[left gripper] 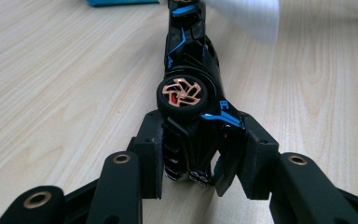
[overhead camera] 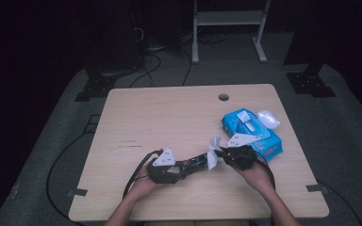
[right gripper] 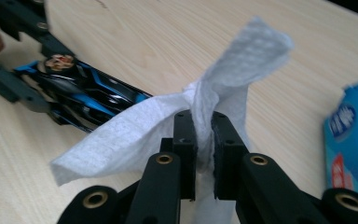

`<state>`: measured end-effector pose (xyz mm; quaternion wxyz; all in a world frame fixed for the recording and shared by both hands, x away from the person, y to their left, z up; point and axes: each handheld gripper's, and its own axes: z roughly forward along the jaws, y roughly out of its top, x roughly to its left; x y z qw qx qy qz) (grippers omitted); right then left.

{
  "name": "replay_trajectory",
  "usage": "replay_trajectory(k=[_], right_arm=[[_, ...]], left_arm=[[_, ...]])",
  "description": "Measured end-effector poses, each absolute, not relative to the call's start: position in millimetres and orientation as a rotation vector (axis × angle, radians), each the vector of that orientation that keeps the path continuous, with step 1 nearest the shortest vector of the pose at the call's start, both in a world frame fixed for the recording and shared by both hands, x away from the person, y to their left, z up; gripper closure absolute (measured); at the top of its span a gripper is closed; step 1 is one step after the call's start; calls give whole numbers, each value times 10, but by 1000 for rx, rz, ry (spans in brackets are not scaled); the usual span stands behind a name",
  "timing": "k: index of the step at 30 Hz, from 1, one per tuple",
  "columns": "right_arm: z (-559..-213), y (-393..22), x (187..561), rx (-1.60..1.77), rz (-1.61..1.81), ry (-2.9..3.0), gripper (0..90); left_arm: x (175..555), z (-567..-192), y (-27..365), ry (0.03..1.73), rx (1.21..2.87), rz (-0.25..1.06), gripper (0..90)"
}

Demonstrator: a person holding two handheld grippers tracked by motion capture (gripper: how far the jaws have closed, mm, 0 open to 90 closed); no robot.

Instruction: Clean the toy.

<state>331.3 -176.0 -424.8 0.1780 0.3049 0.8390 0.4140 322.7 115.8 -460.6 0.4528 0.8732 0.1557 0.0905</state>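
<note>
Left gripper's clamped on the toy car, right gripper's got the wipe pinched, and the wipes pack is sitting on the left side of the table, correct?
Not quite. The wipes pack lies on the right side of the table, as the high view shows. The rest holds: the left gripper is clamped on the toy car, and the right gripper has the wipe pinched.

The toy car [overhead camera: 195, 163] lay between the left gripper [overhead camera: 178, 171] and right gripper [overhead camera: 220, 153], the wipe pack [overhead camera: 251, 132] just behind the right one.
</note>
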Motion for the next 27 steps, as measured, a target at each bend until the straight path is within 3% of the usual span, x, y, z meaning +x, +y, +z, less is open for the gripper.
replay_trajectory(k=[8, 19, 27], right_arm=[[-4224, -1627, 3293, 827, 1189, 2401, 824], [-4227, -988, 3132, 636, 1276, 2539, 823], [-4204, -1358, 3275, 751, 1194, 2466, 822]], left_arm=[[3234, -4602, 1160, 398, 2150, 224, 582], [3228, -4611, 1138, 398, 2143, 209, 582], [3257, -4596, 1207, 398, 2156, 227, 581]])
